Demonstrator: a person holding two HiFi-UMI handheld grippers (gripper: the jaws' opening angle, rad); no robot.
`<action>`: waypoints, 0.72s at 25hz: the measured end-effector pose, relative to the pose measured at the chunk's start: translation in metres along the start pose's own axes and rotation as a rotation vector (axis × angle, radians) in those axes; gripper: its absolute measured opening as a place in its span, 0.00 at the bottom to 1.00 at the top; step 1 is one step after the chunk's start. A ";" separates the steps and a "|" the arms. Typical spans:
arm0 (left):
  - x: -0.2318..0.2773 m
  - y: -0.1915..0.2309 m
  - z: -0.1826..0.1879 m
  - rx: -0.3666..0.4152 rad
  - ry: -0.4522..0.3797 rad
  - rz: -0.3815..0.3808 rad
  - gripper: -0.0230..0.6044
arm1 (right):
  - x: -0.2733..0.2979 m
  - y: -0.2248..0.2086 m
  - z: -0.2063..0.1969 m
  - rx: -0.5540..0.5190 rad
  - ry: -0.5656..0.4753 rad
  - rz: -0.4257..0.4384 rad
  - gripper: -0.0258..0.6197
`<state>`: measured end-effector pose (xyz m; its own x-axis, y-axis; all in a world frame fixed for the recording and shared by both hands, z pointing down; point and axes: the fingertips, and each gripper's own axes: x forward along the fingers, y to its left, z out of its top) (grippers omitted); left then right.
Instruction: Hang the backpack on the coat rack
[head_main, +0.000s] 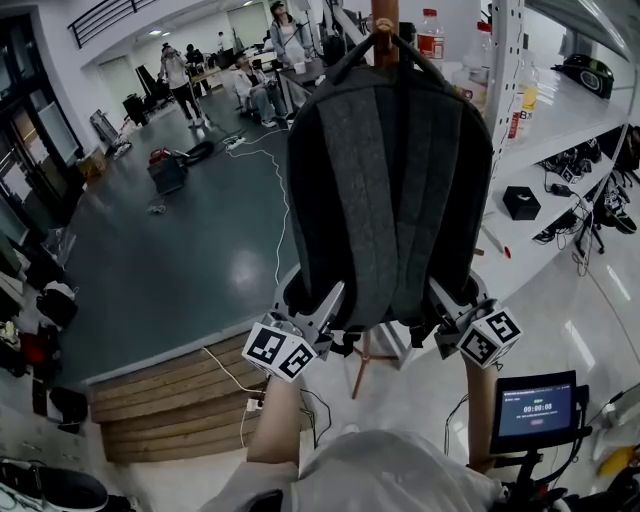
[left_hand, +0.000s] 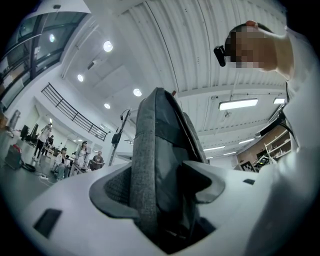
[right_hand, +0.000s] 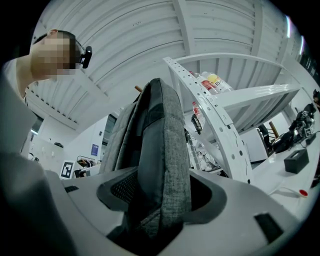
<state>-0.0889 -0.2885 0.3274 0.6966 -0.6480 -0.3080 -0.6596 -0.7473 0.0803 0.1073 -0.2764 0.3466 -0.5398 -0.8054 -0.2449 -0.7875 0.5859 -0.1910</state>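
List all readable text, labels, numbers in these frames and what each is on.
Nothing can be quoted with confidence.
Screen: timer-style digits, too small to read.
Bottle: label blurred.
Blue sign: too small.
Marker cubes: square patterns only, no words.
Backpack: no brand visible.

The backpack (head_main: 390, 190) hung in front of the coat rack (head_main: 384, 25), with its top handle at the post's upper end. The left claw (head_main: 322, 310) gripped the bag's lower left corner and the right claw (head_main: 450, 305) its lower right. A shelf unit (head_main: 560, 110) stood right of the rack, with bottles (head_main: 430, 35) on an upper shelf and a box (head_main: 521, 202) on a lower one. Wooden steps (head_main: 170, 400) lay below left, and a screen (head_main: 538, 408) below right.
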 end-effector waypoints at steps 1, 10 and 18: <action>0.000 0.000 0.001 0.012 0.007 -0.004 0.49 | 0.001 0.000 0.001 0.004 0.002 0.006 0.43; -0.005 -0.008 0.011 0.113 0.054 -0.020 0.49 | -0.008 0.003 0.020 -0.021 -0.045 0.043 0.43; -0.012 -0.006 0.031 0.119 -0.036 0.001 0.49 | -0.020 -0.007 0.041 -0.007 -0.142 0.021 0.45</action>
<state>-0.1019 -0.2717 0.3009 0.6869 -0.6413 -0.3418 -0.6905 -0.7227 -0.0317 0.1360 -0.2605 0.3139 -0.5095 -0.7716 -0.3808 -0.7785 0.6019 -0.1780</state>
